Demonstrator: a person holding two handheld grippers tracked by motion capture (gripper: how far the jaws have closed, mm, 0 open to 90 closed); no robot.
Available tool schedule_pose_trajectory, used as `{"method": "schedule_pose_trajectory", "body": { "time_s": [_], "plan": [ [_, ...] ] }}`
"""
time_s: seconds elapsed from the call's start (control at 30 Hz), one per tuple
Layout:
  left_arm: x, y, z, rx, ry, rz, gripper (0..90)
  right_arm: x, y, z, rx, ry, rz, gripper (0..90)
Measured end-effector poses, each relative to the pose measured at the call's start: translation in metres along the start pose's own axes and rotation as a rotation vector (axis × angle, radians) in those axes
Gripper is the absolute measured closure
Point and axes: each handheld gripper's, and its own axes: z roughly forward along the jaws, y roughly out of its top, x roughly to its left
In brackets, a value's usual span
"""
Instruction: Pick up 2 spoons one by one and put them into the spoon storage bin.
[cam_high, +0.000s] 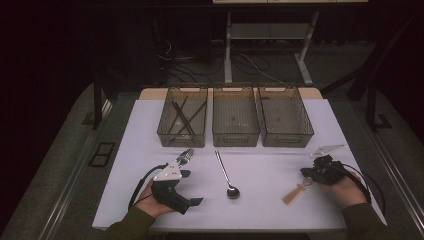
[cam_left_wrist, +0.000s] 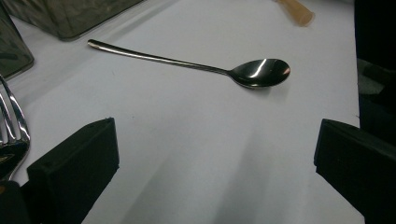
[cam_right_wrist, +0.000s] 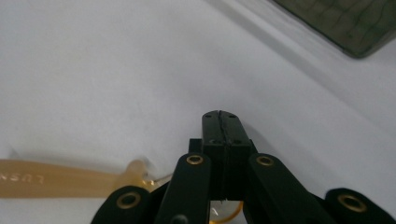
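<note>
Amber plastic utensil (cam_right_wrist: 56, 184) reads mirrored "LUSN", beside closed right tongs (cam_right_wrist: 221, 122).

You will find one marking: raised letters on the flat handle of the amber plastic utensil (cam_right_wrist: 60, 183) in the right gripper view. They appear mirrored and read roughly "LUSN", with the rest cut off at the frame edge. You can read no other text, number or sign.
</note>
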Motion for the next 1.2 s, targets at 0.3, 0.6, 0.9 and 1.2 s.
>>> {"method": "schedule_pose_trajectory", "body": {
  "time_s": [0.3, 0.6, 0.9, 1.2],
  "plan": [
    [-0.001, 0.000, 0.001, -0.007, 0.001, -0.012, 0.0, 0.000, -0.009, -0.006, 0.011, -0.006, 0.011, 89.9],
    [-0.001, 0.000, 0.002, -0.004, 0.000, -0.014, 0.0, 0.002, -0.020, -0.015, 0.014, -0.005, 0.017, 89.9],
    [-0.001, 0.000, 0.003, 0.001, -0.002, -0.014, 0.0, 0.005, -0.031, -0.023, 0.019, 0.005, 0.026, 89.9],
    [-0.001, 0.000, 0.003, 0.004, -0.003, -0.012, 0.0, 0.010, -0.039, -0.029, 0.034, 0.020, 0.021, 90.0]
  ]
}}
